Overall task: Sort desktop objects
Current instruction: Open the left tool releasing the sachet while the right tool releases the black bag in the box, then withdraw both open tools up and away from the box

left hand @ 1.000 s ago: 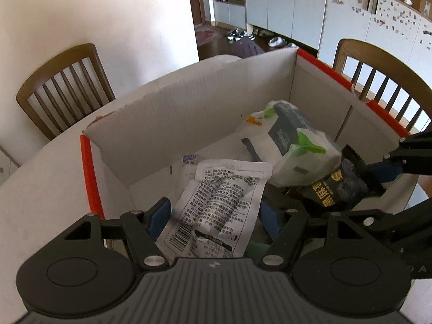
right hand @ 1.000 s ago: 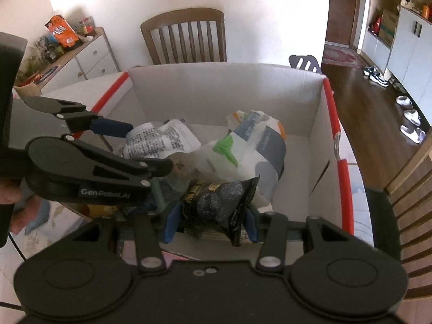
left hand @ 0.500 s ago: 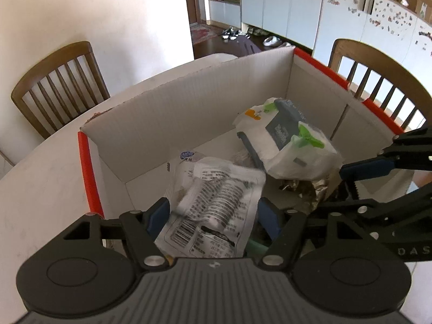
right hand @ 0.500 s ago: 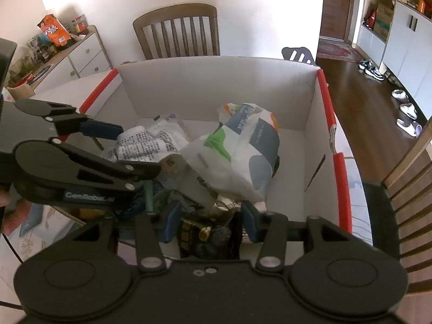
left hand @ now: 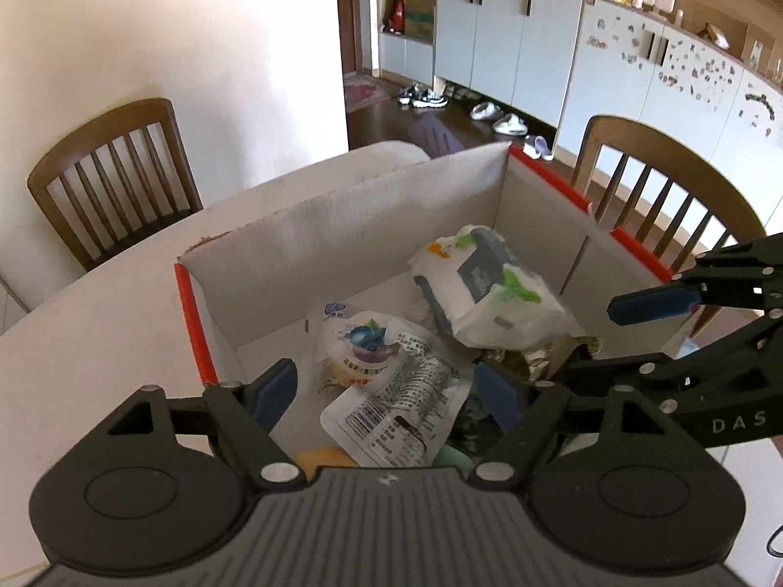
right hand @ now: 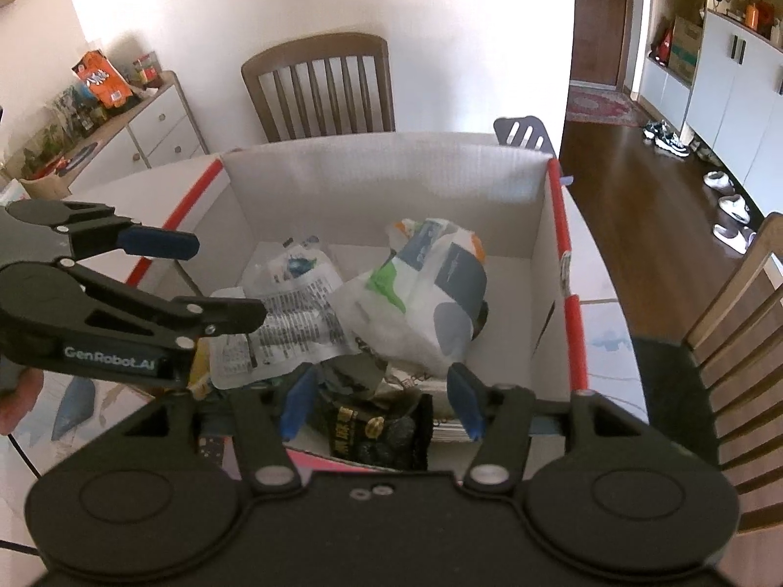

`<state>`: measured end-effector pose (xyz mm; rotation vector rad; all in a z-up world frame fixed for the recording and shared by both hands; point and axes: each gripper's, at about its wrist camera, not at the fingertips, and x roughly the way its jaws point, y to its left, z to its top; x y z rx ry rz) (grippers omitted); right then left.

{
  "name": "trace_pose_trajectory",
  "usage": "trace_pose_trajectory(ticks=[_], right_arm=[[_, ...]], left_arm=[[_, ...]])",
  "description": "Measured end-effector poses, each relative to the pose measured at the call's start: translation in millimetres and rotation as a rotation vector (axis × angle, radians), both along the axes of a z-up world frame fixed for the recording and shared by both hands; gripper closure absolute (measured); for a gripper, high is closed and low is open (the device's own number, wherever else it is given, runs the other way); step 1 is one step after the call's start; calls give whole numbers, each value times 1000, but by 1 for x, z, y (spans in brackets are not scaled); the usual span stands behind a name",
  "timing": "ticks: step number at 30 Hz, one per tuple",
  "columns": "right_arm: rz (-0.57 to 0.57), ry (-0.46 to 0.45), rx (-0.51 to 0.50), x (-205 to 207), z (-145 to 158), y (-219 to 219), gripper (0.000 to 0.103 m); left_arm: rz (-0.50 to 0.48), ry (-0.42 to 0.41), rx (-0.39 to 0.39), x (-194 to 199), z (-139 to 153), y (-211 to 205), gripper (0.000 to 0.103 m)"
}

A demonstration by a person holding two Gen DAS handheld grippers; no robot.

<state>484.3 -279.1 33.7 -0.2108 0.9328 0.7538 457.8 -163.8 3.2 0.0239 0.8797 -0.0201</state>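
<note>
An open cardboard box (left hand: 342,230) (right hand: 391,181) with red-taped rims holds several packets. My left gripper (left hand: 386,391) hovers over its near left corner, jaws opening. The white printed packet (left hand: 396,406) lies loose below them, touched by neither pad. My right gripper (right hand: 379,401) hangs over the near edge, jaws also opening. The black snack packet (right hand: 377,430) lies beneath and between them, clear of both pads. A white, grey and green bag (left hand: 489,293) (right hand: 430,283) sits mid-box, and a blueberry pouch (left hand: 362,347) beside it. Each view shows the other gripper (left hand: 621,337) (right hand: 205,279) at its side.
The box stands on a white table (left hand: 98,332). Wooden chairs (left hand: 112,171) (left hand: 670,195) (right hand: 323,88) stand round it. A sideboard (right hand: 147,122) with snacks is at the far left. Shoes (right hand: 729,205) lie on the dark floor. A hand (right hand: 14,401) grips the left tool.
Both grippers opened. The white printed packet slipped from the left jaws into the box as that gripper rose. The black packet fell from the right jaws to the box's near edge.
</note>
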Motion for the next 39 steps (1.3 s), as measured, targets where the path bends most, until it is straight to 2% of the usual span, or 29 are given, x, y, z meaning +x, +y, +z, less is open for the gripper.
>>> trace_pose_trajectory(ticks=[11, 17, 26, 33, 34, 35, 36, 39], right_arm=[[30, -43, 55, -17, 29, -16, 44], [41, -75, 85, -27, 44, -22, 42], [73, -165, 133, -48, 58, -30, 41], [90, -216, 144, -68, 60, -35, 39], [93, -219, 146, -70, 59, -36, 39], [94, -220, 146, -71, 59, -36, 39], [92, -220, 145, -73, 58, -37, 37], [75, -218, 144, -74, 55, -39, 28]], left_arm=[[8, -78, -46, -33, 29, -5, 21], [27, -135, -45, -55, 41, -10, 21], [72, -172, -67, -88, 47, -13, 20], [103, -168, -74, -107, 46, -15, 14], [106, -169, -70, -109, 45, -16, 12], [106, -169, -62, -111, 44, -17, 3], [105, -170, -55, -113, 44, -18, 0], [105, -182, -36, -120, 42, -20, 0]])
